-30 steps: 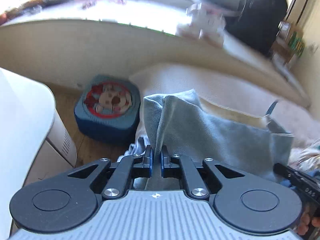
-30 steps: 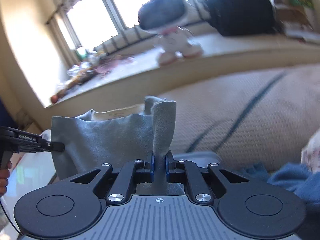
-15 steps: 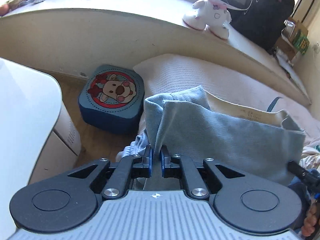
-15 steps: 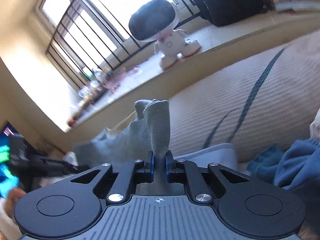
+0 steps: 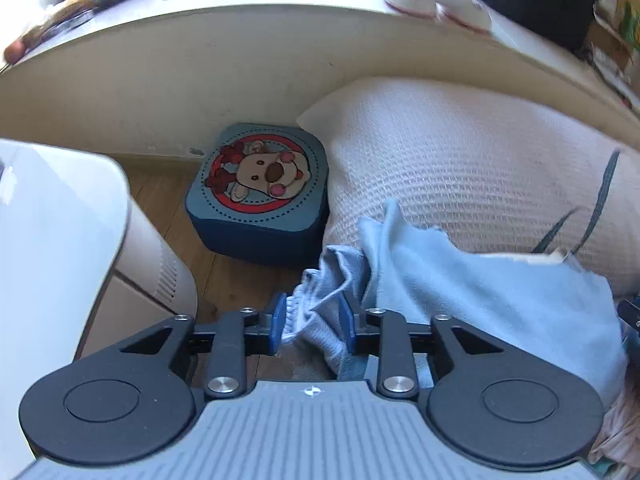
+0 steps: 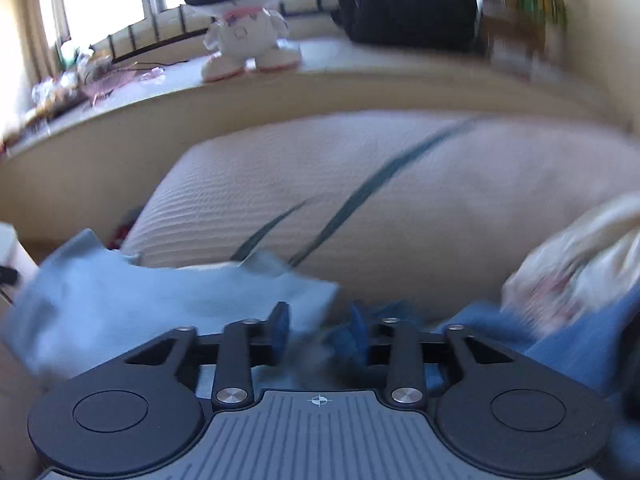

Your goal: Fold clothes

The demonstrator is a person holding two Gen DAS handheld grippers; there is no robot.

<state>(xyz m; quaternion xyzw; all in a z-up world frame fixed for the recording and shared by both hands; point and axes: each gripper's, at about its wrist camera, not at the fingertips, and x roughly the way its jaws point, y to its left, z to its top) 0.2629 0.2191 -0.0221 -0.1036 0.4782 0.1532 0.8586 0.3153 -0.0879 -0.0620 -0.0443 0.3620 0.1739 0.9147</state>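
The grey-blue garment [image 5: 480,300] lies slumped on the cream bed cover [image 5: 460,160]. In the left wrist view its gathered edge hangs loosely between the jaws of my left gripper [image 5: 312,320], which are opening; the pads do not press on it. In the blurred right wrist view the same garment [image 6: 160,300] lies low and to the left. The jaws of my right gripper [image 6: 320,330] are opening just beside the garment's near corner, with only dark blue fabric under the gap.
A blue cushion with a bear picture [image 5: 258,196] sits on the wooden floor beside a white cabinet [image 5: 60,240]. A toy robot [image 6: 244,40] and a black bag [image 6: 408,0] stand on the window ledge. Blue clothing [image 6: 560,340] and a floral cloth [image 6: 580,260] lie at right.
Both grippers were shut on upper corners of the held-up garment. Now both pairs of jaws stand apart, both hands have come down, and the garment has dropped onto the bed.
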